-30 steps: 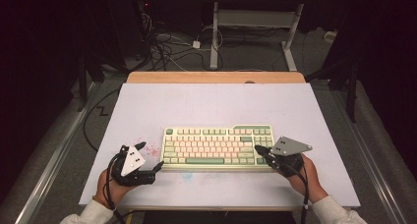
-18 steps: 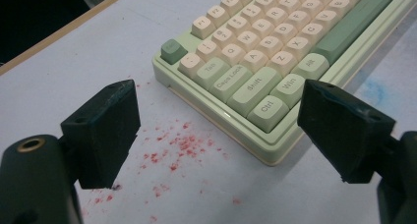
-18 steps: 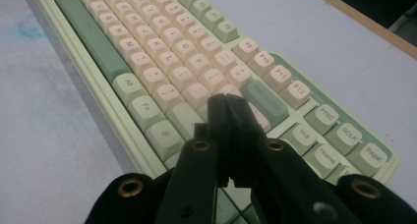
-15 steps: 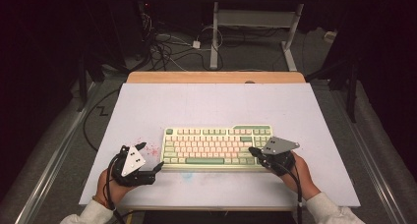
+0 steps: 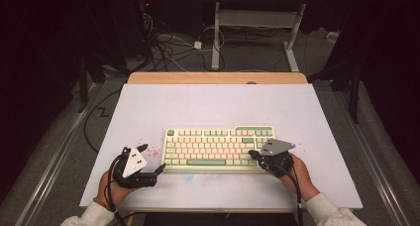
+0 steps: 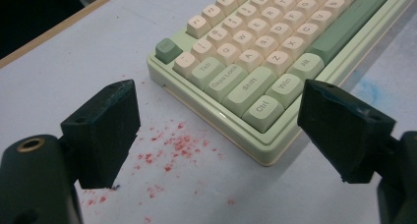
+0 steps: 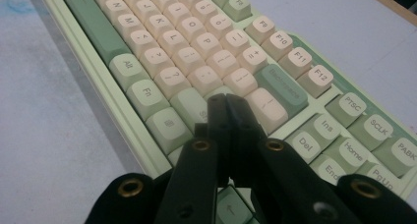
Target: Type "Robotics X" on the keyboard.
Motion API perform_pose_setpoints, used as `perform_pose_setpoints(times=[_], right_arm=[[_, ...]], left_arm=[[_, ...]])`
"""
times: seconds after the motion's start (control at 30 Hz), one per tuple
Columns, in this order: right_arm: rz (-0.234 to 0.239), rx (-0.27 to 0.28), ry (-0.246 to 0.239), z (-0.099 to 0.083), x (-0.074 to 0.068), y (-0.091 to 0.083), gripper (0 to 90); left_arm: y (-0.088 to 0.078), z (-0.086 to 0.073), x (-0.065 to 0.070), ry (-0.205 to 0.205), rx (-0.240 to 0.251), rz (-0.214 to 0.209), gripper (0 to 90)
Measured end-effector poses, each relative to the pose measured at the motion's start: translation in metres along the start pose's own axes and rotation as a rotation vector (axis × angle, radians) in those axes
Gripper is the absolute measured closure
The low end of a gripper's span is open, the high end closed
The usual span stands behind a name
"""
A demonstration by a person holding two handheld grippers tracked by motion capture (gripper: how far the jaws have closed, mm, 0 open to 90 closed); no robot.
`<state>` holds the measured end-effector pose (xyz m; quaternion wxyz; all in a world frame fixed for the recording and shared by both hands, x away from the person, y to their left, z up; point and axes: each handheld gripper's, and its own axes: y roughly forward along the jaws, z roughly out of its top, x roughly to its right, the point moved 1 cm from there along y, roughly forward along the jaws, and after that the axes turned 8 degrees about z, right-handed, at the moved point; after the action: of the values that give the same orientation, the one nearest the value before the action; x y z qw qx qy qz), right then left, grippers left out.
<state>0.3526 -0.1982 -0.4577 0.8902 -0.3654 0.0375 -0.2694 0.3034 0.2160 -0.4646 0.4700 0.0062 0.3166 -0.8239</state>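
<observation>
Pale-green plastic keyboard with cream and green keycaps (image 5: 220,147) sits mid-near on white tabletop (image 5: 218,107), long edge left-right. Right gripper (image 5: 253,154) jaws pressed together, tips over keys at keyboard's right end. Left gripper (image 5: 150,159) jaws wide apart, nothing between, just beside keyboard's near-left corner, above red specks (image 6: 172,148).

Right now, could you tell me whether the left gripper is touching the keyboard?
Apart: in the left gripper view, the open left gripper stands clear of the keyboard corner.

L gripper (image 5: 151,159) low at the near left, fingers (image 6: 105,130) spread wide, nothing btwn them. R gripper (image 5: 253,154) at the near right, fingers (image 7: 227,121) pressed together, tips pointing left.
</observation>
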Motion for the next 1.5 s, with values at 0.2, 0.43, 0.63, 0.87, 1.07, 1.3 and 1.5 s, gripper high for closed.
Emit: perform_pose_setpoints(times=[0.2, 0.43, 0.63, 0.87, 1.07, 1.3, 1.5], right_arm=[[-0.002, -0.012, -0.002, 0.000, -0.001, 0.002, 90.0], [-0.007, -0.014, 0.000, 0.000, 0.000, 0.003, 90.0], [-0.009, -0.017, -0.006, 0.002, 0.000, 0.006, 90.0], [-0.013, -0.026, -0.004, 0.001, 0.000, 0.007, 90.0], [-0.015, -0.026, -0.007, 0.000, 0.000, 0.008, 90.0], [-0.018, -0.027, -0.008, 0.000, -0.001, 0.008, 90.0], [-0.023, -0.028, -0.004, -0.001, -0.001, 0.008, 90.0]], left_arm=[[0.000, 0.000, 0.000, 0.000, -0.001, -0.004, 15.3], [0.001, 0.000, 0.001, -0.003, -0.001, -0.008, 15.3], [0.001, 0.000, 0.001, -0.001, -0.002, -0.010, 15.3], [0.001, 0.001, 0.002, 0.002, -0.004, -0.014, 15.3], [0.001, 0.003, 0.000, -0.018, 0.001, -0.026, 19.0], [-0.001, 0.008, 0.000, -0.054, 0.005, -0.039, 21.3], [-0.001, 0.014, -0.003, -0.053, 0.001, -0.067, 51.8]])
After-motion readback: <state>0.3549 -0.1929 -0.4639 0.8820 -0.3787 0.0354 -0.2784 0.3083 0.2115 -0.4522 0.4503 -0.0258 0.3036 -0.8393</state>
